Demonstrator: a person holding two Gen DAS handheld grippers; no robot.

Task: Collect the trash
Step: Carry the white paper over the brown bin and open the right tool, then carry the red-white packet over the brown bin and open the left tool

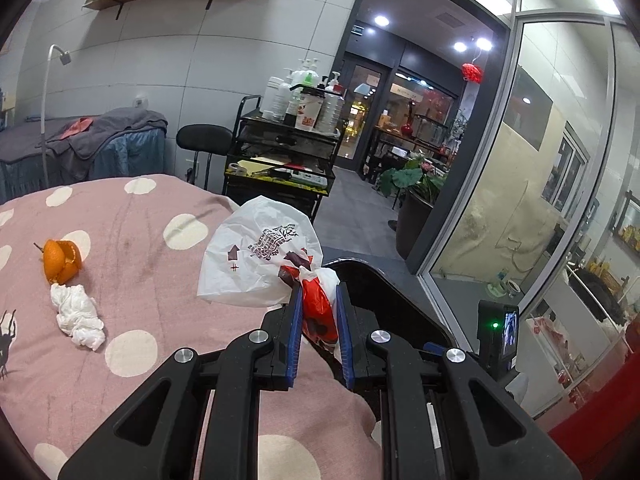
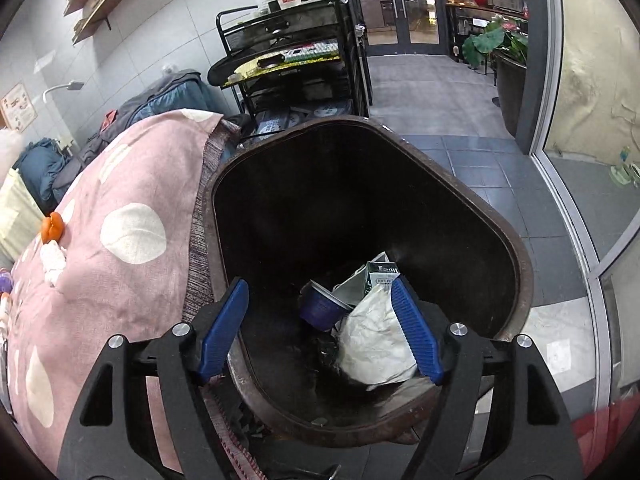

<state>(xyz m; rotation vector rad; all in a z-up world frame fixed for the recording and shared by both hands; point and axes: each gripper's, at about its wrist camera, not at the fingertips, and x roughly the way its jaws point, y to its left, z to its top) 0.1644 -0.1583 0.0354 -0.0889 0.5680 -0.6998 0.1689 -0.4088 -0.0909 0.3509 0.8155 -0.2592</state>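
My left gripper (image 1: 317, 294) is shut on a white and red plastic bag (image 1: 260, 256), holding it at the bed's edge over the rim of the dark trash bin (image 1: 384, 280). An orange peel (image 1: 61, 261) and a crumpled white tissue (image 1: 78, 315) lie on the pink dotted bedspread (image 1: 140, 240) to the left. My right gripper (image 2: 320, 292) is open and empty above the bin (image 2: 520, 280). Inside the bin lie a blue cup (image 2: 320, 308), a carton (image 2: 374, 276) and a white wrapper (image 2: 376, 340). The peel (image 2: 53, 227) and tissue (image 2: 52, 262) show at the left of the right wrist view.
A black cart (image 1: 288, 152) with bottles stands beyond the bed, with a black stool (image 1: 204, 140) beside it. A glass partition (image 1: 520, 200) and a potted plant (image 1: 420, 192) are to the right. Another bed with grey covers (image 1: 100, 140) stands at the back left.
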